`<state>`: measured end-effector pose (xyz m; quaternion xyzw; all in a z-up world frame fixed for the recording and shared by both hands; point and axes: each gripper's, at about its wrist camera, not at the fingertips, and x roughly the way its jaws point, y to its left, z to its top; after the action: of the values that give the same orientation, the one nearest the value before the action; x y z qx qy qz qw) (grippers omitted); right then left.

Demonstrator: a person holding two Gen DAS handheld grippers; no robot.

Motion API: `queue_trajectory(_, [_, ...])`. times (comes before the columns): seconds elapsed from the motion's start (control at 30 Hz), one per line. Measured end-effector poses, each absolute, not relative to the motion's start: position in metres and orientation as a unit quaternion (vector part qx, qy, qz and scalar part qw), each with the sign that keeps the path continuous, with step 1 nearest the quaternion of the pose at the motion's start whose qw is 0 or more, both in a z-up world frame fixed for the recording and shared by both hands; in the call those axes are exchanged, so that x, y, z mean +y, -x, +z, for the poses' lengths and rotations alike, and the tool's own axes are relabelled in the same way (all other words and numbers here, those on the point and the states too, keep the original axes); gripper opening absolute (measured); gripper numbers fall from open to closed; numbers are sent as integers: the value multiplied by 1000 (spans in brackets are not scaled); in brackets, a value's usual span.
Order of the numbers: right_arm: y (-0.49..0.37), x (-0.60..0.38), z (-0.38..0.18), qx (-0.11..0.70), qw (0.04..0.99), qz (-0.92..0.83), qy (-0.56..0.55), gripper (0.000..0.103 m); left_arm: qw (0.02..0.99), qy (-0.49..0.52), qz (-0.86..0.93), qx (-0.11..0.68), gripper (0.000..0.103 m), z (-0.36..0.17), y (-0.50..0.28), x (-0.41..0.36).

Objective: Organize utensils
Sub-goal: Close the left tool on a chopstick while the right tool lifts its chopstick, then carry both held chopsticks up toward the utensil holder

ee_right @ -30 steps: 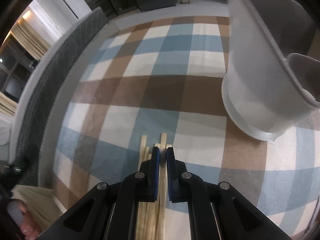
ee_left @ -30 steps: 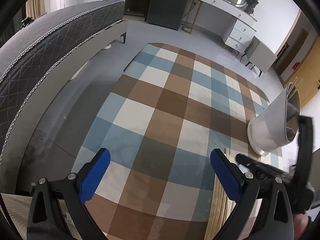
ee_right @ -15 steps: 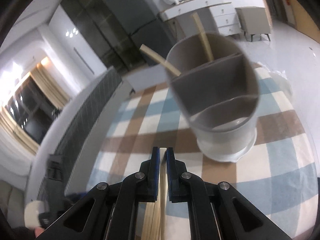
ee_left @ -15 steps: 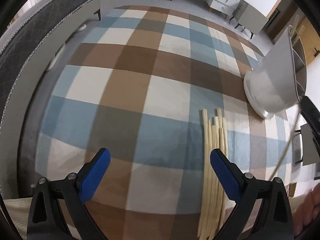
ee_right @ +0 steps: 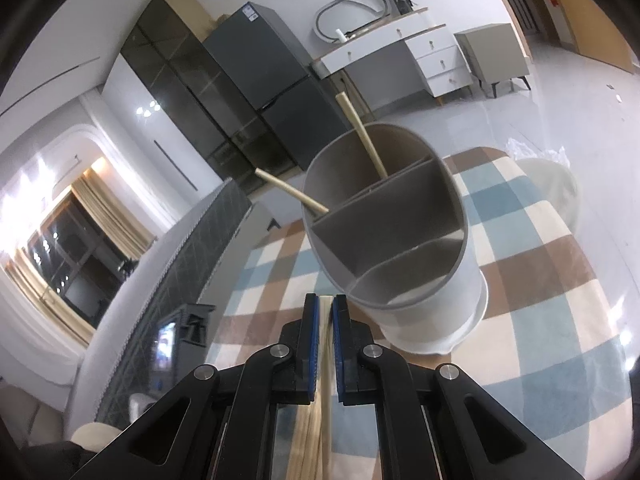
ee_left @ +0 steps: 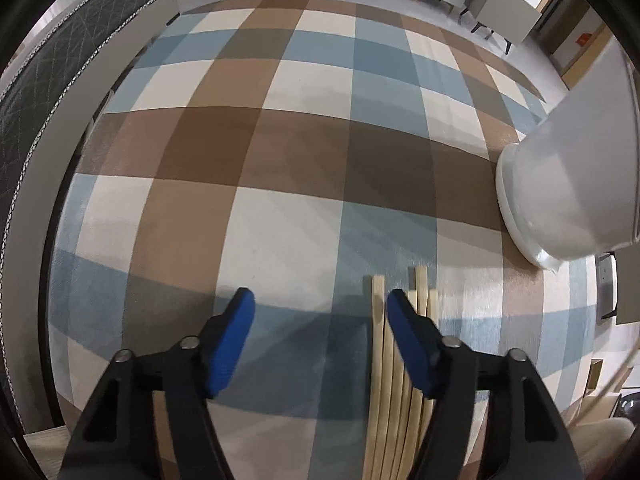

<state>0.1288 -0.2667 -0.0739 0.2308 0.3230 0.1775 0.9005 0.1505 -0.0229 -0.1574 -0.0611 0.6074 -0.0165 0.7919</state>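
Left wrist: left claw (ee_left: 318,312) closing, nothing pinched; chopsticks (ee_left: 394,380) on rug, lengthwise along fingers, under right finger | Right wrist: right claw (ee_right: 326,320) clenched on stick (ee_right: 326,364); holder (ee_right: 400,248) just ahead, mouth facing.

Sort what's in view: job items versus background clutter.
Job: chopsticks on the rug; chopstick in the right gripper; divided utensil holder with two chopsticks; left gripper.
Background: checked rug; fridge; white desk; bed.

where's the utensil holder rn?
Utensil holder stands on the checked rug, ahead and slightly right of the right gripper; in the left wrist view, far right.
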Motion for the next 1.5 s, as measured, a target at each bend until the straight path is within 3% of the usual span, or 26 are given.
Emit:
queue_trajectory(0.23, [-127, -275, -66, 303, 906, 171, -241, 6, 786, 26, -16, 618, 34, -156, -156, -39])
queue_trajectory(0.4, [-126, -278, -64, 297, 908, 171, -241, 6, 777, 8, -18, 629, 2, -156, -156, -51])
queue_trajectory(0.6, [-122, -281, -62, 291, 911, 169, -239, 6, 786, 30, -10, 618, 2, -150, -154, -46])
queue_trajectory(0.87, [-109, -273, -54, 272, 926, 163, -204, 6, 852, 57, -33, 519, 2, -90, -120, -31])
queue_trajectory(1.2, [-76, -261, -43, 247, 940, 164, -167, 6, 866, 92, -65, 488, 2, -57, -106, -21])
queue_trajectory(1.5, [-55, -255, -38, 248, 943, 160, -154, 6, 906, 147, -77, 389, 1, -9, -79, -13])
